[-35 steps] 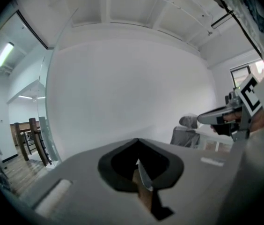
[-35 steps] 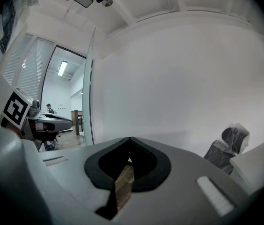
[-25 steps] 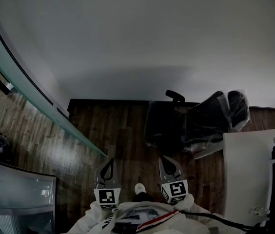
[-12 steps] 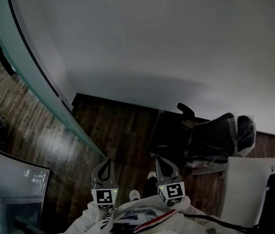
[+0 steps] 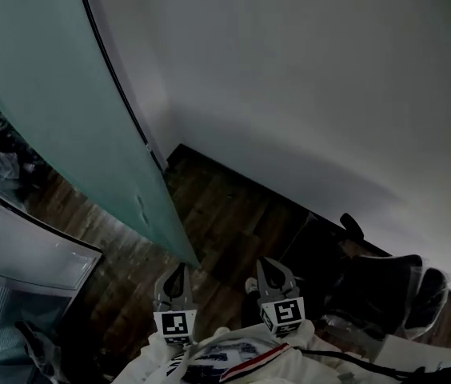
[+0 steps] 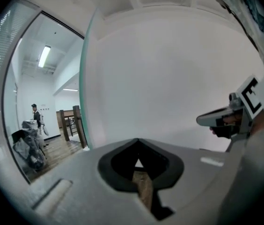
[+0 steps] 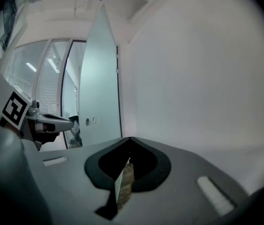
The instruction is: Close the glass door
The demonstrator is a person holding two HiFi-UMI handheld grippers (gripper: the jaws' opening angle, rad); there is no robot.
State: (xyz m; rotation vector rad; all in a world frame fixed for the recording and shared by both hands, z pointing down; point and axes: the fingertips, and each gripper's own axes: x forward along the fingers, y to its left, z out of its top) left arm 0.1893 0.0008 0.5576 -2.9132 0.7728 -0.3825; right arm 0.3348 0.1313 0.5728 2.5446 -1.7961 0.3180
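The plain white wall (image 5: 305, 78) is the biggest thing I see, filling the space straight ahead of both pairs of jaws and off to their right. Next is the tall frosted pale-green glass door (image 5: 57, 118), which stands open, swung out from the wall. It lies ahead and to the left of both jaws. In the left gripper view only its thin green edge (image 6: 82, 78) shows, just left of the jaw tips. In the right gripper view its broad face (image 7: 99, 88) rises left of the tips, well apart from them. Nothing touches it.

Below the jaws runs the dark brown wooden plank floor (image 5: 225, 214). To the right of the right jaws, low down, sits a black office chair (image 5: 385, 290).

The left gripper (image 5: 179, 269) has its jaws brought together with nothing between them. The right gripper (image 5: 268, 262) is the same, jaws closed and empty. The two sit side by side, pointing toward the wall.

Two small round fittings (image 7: 91, 121) sit on the door face. Far left of the left jaws, beyond the door edge, a distant person (image 6: 37, 118) stands.
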